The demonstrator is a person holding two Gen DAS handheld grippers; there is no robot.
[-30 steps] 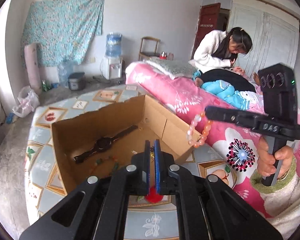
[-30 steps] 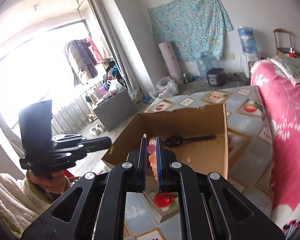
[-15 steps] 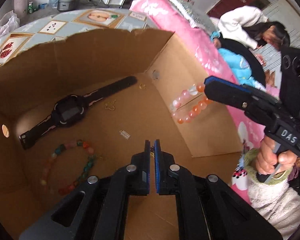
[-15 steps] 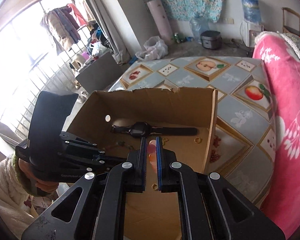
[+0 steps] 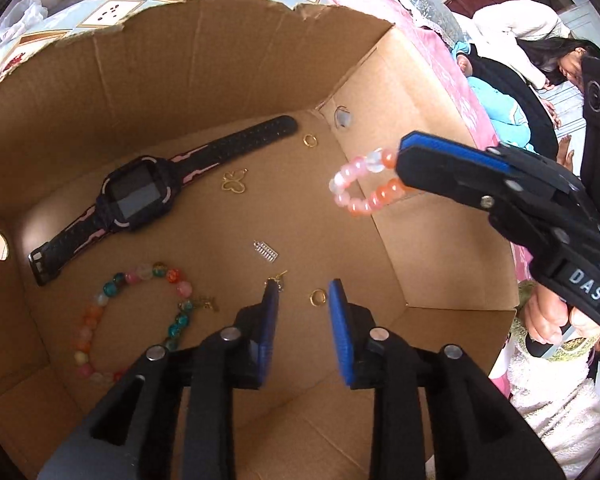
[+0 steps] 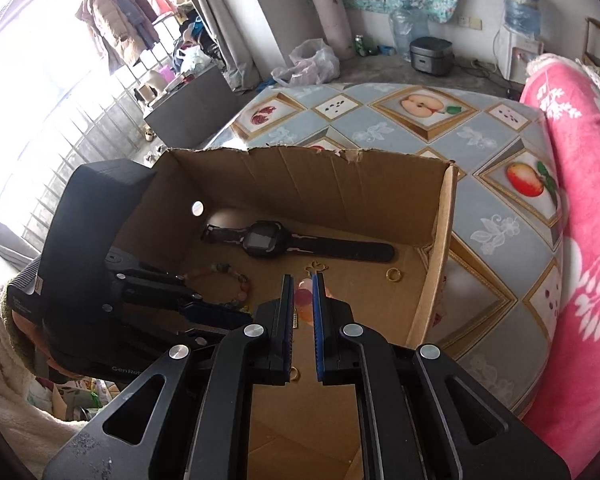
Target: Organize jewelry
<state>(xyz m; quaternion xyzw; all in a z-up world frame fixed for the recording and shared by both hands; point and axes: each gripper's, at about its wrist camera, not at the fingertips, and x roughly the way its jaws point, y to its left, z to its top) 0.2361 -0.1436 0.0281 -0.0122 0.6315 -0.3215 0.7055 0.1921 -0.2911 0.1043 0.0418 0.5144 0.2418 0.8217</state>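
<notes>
Jewelry, inside open cardboard box (image 5: 148,60): pink-and-orange bead bracelet (image 5: 360,188) pinched in the right gripper (image 6: 300,280), hanging clear above the box floor. Left gripper (image 5: 302,286): jaws parted, having just been opening, nothing clamped; gold ring (image 5: 317,297) on the floor just ahead, between the fingertips. Beyond and left of it: black-and-pink smartwatch (image 5: 140,196), multicoloured bead bracelet (image 5: 136,312), butterfly charm (image 5: 234,182), small silver charm (image 5: 266,251), second gold ring (image 5: 310,140).

Bare cardboard box (image 5: 228,60) floor between watch (image 5: 140,196) and right wall (small charms scattered there).
</notes>
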